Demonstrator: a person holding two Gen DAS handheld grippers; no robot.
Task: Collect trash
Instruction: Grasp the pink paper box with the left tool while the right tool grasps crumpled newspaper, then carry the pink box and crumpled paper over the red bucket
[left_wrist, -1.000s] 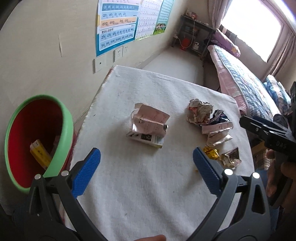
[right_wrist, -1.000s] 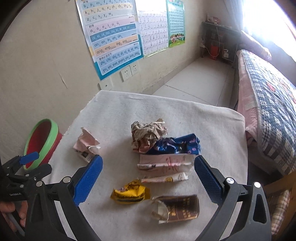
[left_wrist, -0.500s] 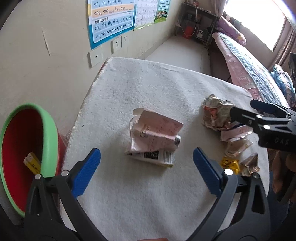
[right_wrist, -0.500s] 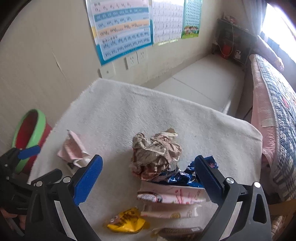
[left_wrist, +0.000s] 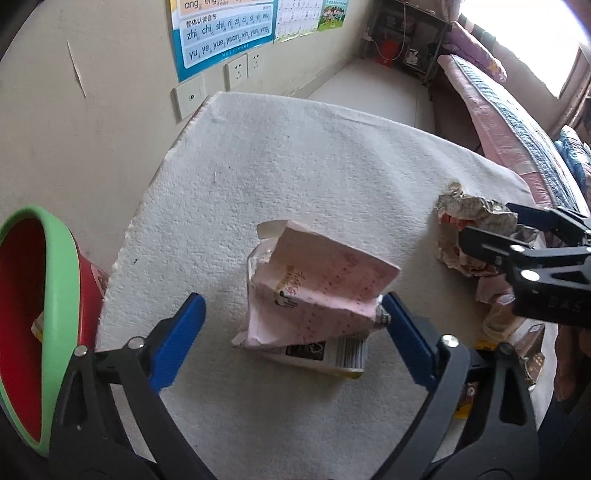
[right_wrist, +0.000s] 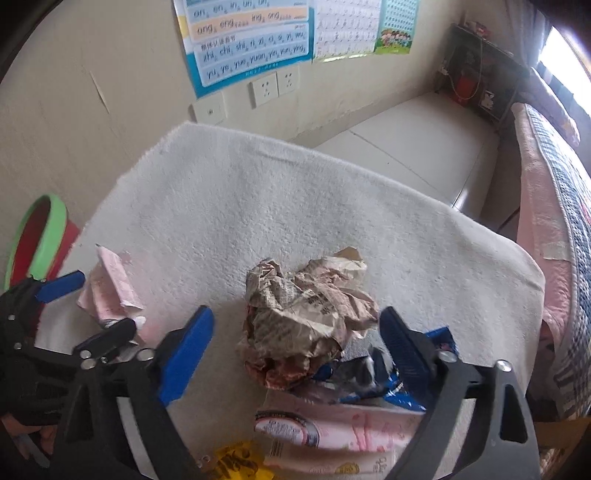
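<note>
A crushed pink carton (left_wrist: 317, 295) lies on the white-cloth table (left_wrist: 295, 177). My left gripper (left_wrist: 291, 332) is open, its blue fingers on either side of the carton's near end. A crumpled brown paper ball (right_wrist: 306, 317) lies further right; my right gripper (right_wrist: 295, 347) is open around it. The ball also shows in the left wrist view (left_wrist: 472, 229). A blue wrapper (right_wrist: 373, 376), a pink packet (right_wrist: 332, 428) and a yellow wrapper (right_wrist: 236, 461) lie near the ball. A red bin with a green rim (left_wrist: 55, 295) stands left of the table.
A wall with posters (right_wrist: 251, 40) and sockets (right_wrist: 273, 86) is behind the table. A bed (left_wrist: 517, 122) runs along the right. The carton and left gripper show at left in the right wrist view (right_wrist: 110, 288).
Both grippers moved forward and down. The left one now straddles the pink carton and the right one straddles the paper ball. Both stayed open.
</note>
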